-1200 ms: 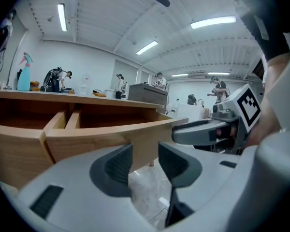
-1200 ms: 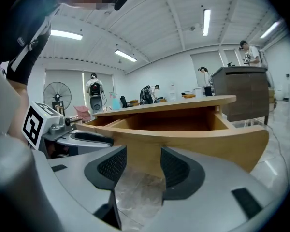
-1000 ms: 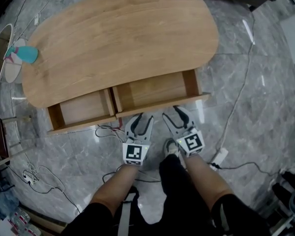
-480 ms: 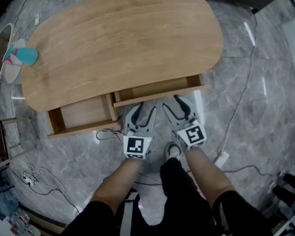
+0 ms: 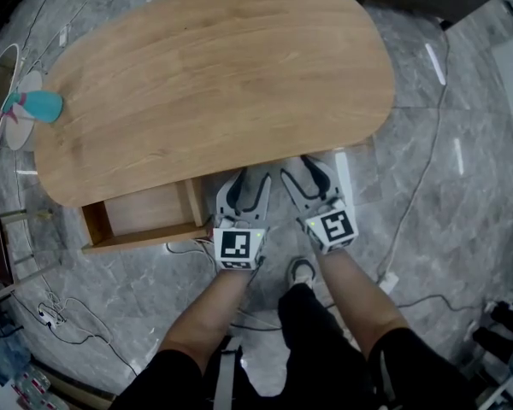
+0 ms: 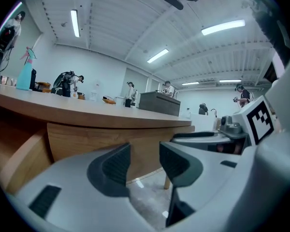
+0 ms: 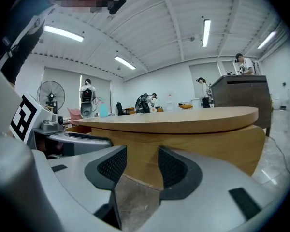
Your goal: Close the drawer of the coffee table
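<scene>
Head view: the left-hand drawer (image 5: 145, 213) of the coffee table (image 5: 205, 84) is still sticking out. Next to it nothing pokes past the tabletop edge, and the left gripper (image 5: 244, 182) and right gripper (image 5: 312, 176) are both nosed up to that spot.

Left gripper view: jaws are opening, nothing between them, just a flush wooden front (image 6: 87, 139) right ahead.

Right gripper view: jaws spread, empty too.

I'd say the right-side drawer is basically shut, and only the left one remains, if it counts.
</scene>
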A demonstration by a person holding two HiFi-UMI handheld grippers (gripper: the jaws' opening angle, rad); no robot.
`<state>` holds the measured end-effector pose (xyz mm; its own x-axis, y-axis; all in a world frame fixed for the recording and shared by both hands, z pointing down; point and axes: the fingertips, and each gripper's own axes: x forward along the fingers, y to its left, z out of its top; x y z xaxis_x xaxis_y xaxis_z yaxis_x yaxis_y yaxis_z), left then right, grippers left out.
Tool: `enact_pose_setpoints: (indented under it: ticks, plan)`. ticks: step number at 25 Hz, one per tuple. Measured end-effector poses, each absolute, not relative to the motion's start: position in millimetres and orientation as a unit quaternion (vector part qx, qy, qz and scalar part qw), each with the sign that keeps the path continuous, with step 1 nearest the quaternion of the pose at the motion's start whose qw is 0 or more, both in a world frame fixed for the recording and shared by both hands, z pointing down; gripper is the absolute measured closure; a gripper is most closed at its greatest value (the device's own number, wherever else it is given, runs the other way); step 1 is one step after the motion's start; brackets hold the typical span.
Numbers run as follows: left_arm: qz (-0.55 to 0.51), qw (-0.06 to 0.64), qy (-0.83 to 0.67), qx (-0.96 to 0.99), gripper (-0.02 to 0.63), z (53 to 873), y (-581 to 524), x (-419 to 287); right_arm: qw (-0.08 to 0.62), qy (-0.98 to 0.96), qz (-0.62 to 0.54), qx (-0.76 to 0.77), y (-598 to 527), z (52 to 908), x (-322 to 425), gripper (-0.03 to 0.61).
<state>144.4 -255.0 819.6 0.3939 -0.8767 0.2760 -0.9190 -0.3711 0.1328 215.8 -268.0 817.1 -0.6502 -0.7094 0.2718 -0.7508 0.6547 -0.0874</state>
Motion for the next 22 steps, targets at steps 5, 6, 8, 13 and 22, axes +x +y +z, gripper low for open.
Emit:
enact_pose_setpoints:
  ticks: [5,6,8,13,22]
  plan:
    - [0.06,0.141,-0.556,0.817,0.439,815.3,-271.2,141.7,0.1,-0.905,0.092,0.404,-283.2,815.9,211.5,0.382]
    - [0.061,0.138,-0.556,0.817,0.439,815.4,-273.9,141.6,0.099,-0.905,0.091,0.404,-286.0,815.5,211.3,0.382]
    - [0.066,0.131,-0.556,0.818,0.439,816.7,-279.6,141.1,0.1,-0.905,0.088,0.404,-291.8,816.0,211.5,0.382]
    - [0.073,0.119,-0.56,0.816,0.44,818.8,-286.3,139.4,0.088,-0.904,0.088,0.409,-301.1,813.9,213.1,0.385]
    - [0.078,0.182,-0.547,0.813,0.43,833.0,-247.6,144.6,0.107,-0.899,0.116,0.408,-257.5,812.7,218.6,0.383]
